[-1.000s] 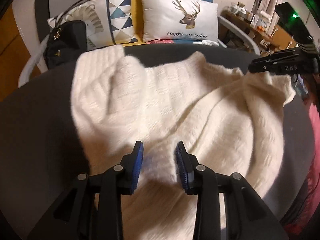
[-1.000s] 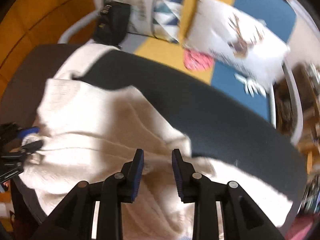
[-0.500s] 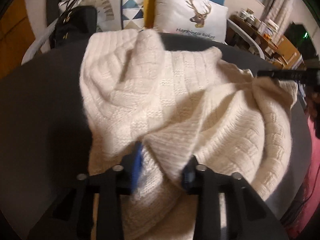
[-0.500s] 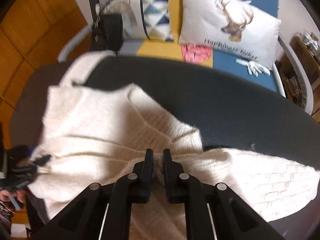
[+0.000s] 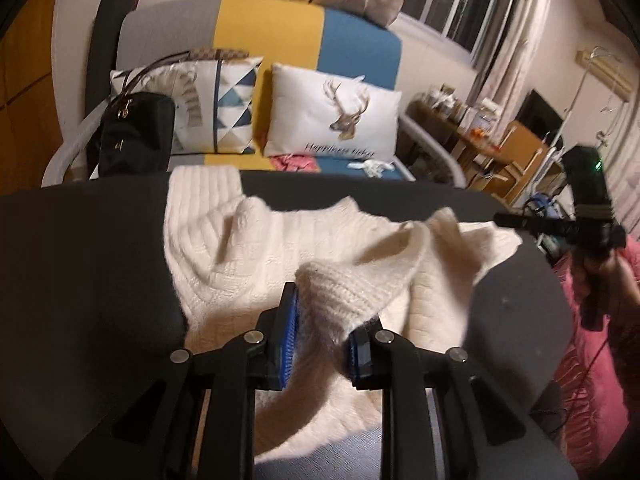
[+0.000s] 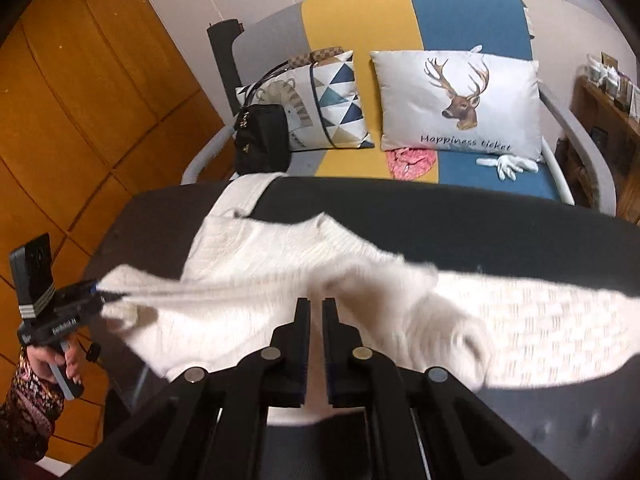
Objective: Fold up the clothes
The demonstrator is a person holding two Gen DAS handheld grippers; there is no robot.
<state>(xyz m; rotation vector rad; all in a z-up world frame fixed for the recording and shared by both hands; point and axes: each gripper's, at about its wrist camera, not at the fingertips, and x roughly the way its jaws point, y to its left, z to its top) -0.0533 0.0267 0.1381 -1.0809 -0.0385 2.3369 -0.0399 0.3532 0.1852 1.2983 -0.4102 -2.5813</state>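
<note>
Soft, thick and floppy, the cream sweater point(image 5: 280, 248) sags over the dark table point(image 5: 80, 264), left gripper point(image 5: 324, 344) clamping down on a bunched near edge, right gripper point(image 6: 314, 344) pinched tight on another fold.

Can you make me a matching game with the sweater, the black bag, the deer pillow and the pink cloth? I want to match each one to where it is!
Things:
1. sweater
2. black bag
3. deer pillow
4. pink cloth

Places:
A. on the sofa seat, under the pillow's bottom edge
B. at the sofa's left end, in front of the triangle pillow
C. on the dark table, pinched by both grippers
D. leaning on the sofa's blue back

Pairs: 1-C, 2-B, 3-D, 4-A
</note>
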